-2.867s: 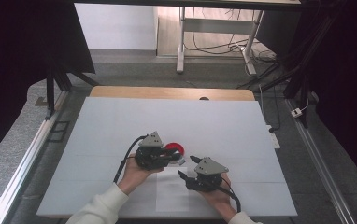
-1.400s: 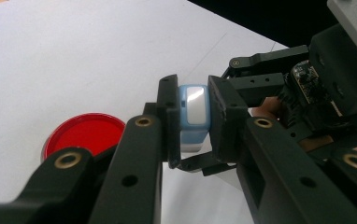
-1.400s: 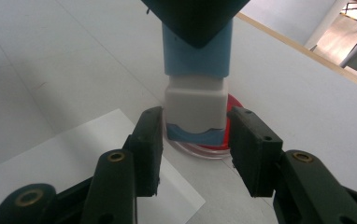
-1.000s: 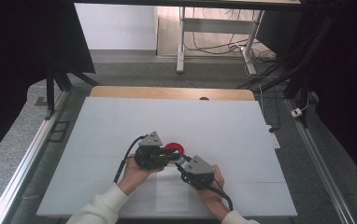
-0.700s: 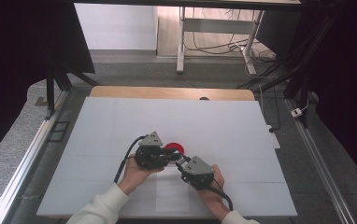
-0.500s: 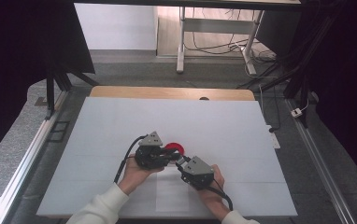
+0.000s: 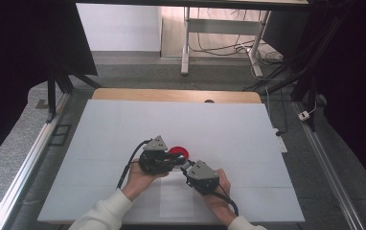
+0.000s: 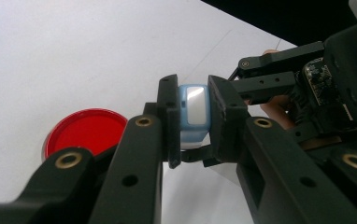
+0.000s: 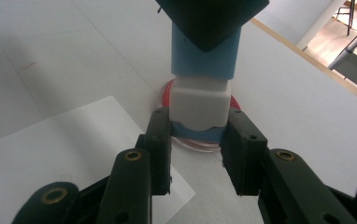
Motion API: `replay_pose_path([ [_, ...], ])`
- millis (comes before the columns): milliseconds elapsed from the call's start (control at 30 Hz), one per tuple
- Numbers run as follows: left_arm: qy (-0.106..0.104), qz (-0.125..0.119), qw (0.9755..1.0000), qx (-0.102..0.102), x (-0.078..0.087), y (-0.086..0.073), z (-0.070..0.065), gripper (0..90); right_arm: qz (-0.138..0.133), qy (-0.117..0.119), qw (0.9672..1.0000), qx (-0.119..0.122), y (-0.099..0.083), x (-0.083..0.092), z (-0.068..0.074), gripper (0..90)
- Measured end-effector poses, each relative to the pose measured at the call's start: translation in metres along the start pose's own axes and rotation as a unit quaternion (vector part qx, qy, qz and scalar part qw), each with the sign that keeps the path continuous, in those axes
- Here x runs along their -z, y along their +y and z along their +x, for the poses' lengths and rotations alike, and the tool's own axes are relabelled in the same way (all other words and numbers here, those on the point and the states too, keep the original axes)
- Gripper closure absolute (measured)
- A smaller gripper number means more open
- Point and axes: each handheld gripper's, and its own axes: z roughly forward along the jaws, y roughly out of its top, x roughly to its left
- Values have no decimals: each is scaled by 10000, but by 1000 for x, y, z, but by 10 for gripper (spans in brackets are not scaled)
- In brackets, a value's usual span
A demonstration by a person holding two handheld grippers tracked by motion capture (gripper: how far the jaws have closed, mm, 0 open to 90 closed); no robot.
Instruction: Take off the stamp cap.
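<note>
— Grippers meeting mid-air? 
— Yes: left gripper clamps the blue block above the red dish; right gripper clamped on its white cap. Pulling apart likely comes next.

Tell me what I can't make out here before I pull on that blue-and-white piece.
- Blue-and-white piece: in the left gripper view the left gripper covers its sides; its full shape stays unclear.
- In the right gripper view the right gripper is clamped on its white end, and a dark part cuts off its top.
- Red disc: partly behind both grippers in the high view.
- What the piece is: too small in the high view.
</note>
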Motion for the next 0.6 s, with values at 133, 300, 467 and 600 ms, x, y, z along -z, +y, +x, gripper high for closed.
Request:
replay_pose_path([
  [133, 35, 22, 10000, -32, -2, -1, -1, 758, 46, 14, 10000, -18, -1, -1, 0, 644],
  [300, 50, 52, 10000, -14, -3, -2, -1, 759, 116, 21, 9999, -13, -1, -2, 0, 647],
  [467, 57, -14, 10000, 61, -3, -5, -1, 759, 94, 47, 9999, -57, -3, -2, 1, 651],
  [600, 26, -78, 9999, 145, -1, -5, 0, 760, -1, 17, 10000, -95, -3, -1, 1, 652],
])
